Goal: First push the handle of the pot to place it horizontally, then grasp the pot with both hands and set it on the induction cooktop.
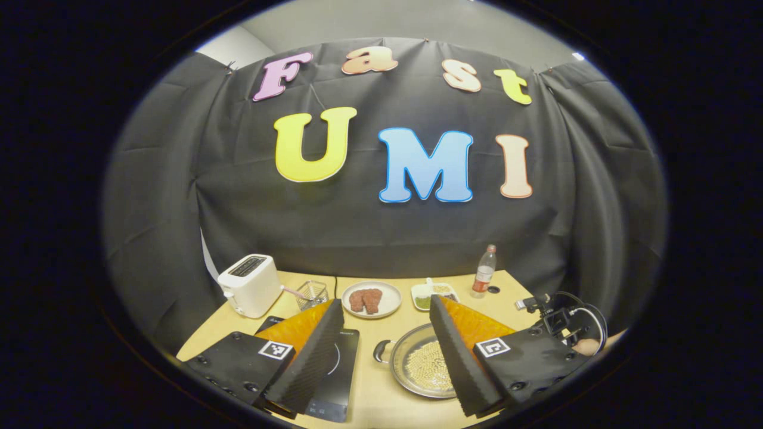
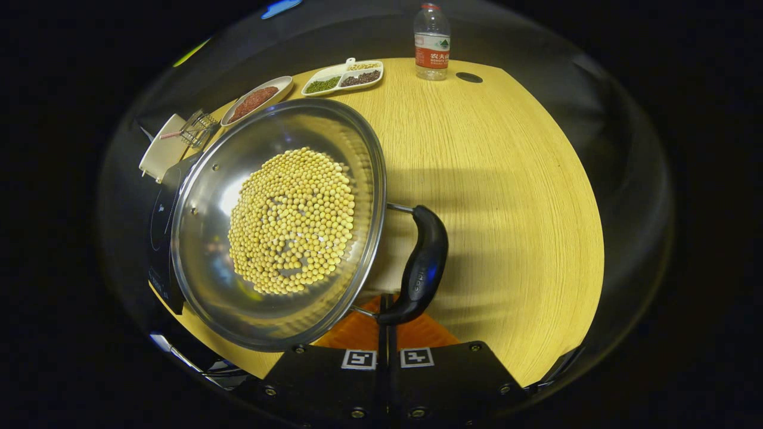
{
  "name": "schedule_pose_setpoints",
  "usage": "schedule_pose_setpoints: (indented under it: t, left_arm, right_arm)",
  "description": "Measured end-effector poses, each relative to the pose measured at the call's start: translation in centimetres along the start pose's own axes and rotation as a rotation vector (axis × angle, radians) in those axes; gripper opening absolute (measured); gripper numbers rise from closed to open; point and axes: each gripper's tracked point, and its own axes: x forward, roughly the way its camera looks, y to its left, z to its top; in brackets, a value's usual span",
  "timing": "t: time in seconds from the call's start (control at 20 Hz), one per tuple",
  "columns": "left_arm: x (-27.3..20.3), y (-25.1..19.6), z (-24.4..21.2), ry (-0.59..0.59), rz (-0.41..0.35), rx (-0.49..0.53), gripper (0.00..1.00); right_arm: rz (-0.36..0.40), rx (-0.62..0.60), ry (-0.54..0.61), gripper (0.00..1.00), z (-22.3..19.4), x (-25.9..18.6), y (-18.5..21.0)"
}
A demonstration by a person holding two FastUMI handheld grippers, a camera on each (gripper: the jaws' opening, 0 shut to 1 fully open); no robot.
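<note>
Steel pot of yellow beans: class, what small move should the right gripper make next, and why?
Probably push the black handle sideways with the right gripper: its jaws are shut, tips at the handle's near end; the steel pot stands beside the black induction cooktop.

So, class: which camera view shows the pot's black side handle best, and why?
The right gripper view: the black handle sits close and large beside the pot, with the closed right tongs at its lower end. In the left gripper view, a small handle shows on the pot's other side, between the open left tongs.
</note>
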Motion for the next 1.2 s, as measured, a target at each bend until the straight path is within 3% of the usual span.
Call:
schedule_pose_setpoints:
  t: [0.55,0.6,0.7,0.75,0.8,0.85,0.95,1.1,1.15,1.2]
  left_arm:
    - [0.1,-1.3,-1.1,0.021,0.033,-0.007,0.93]
    - [0.2,-1.4,-1.2,0.022,0.026,-0.007,0.99]
    - [0.9,-1.6,-1.8,0.028,0.001,-0.008,0.95]
    - [1.3,-1.6,-1.9,0.032,-0.012,-0.007,0.95]
    - [1.7,-1.6,-2.3,0.037,-0.027,-0.007,0.99]
    - [2.0,-1.7,-2.5,0.045,-0.047,-0.007,0.96]
    - [2.7,-1.4,-3.7,0.064,-0.074,-0.003,0.93]
    - [4.0,-1.1,-5.5,0.109,-0.117,0.023,0.99]
    - [4.5,-1.0,-6.4,0.130,-0.136,0.034,0.93]
    - [5.1,-1.0,-7.4,0.152,-0.155,0.042,0.93]
  right_arm:
    - [0.001,-0.024,-0.040,0.01,1.9,-0.1,-1.9]
    - [-0.009,-0.020,-0.053,0.01,2.0,-0.5,-2.3]
    - [-0.020,-0.006,-0.089,0.11,2.0,-1.5,-3.1]
    - [-0.033,0.001,-0.099,0.31,1.8,-2.0,-3.5]
    - [-0.045,0.011,-0.117,0.44,1.6,-3.0,-3.8]
    - [-0.067,0.028,-0.142,0.72,1.6,-3.8,-4.2]
    - [-0.063,0.086,-0.217,0.99,2.2,-6.1,-4.3]
    - [-0.021,0.170,-0.332,0.98,3.2,-9.0,-2.9]
    - [-0.011,0.186,-0.366,0.98,3.5,-9.7,-2.3]
    - [-0.001,0.197,-0.396,0.98,3.8,-10.3,-1.7]
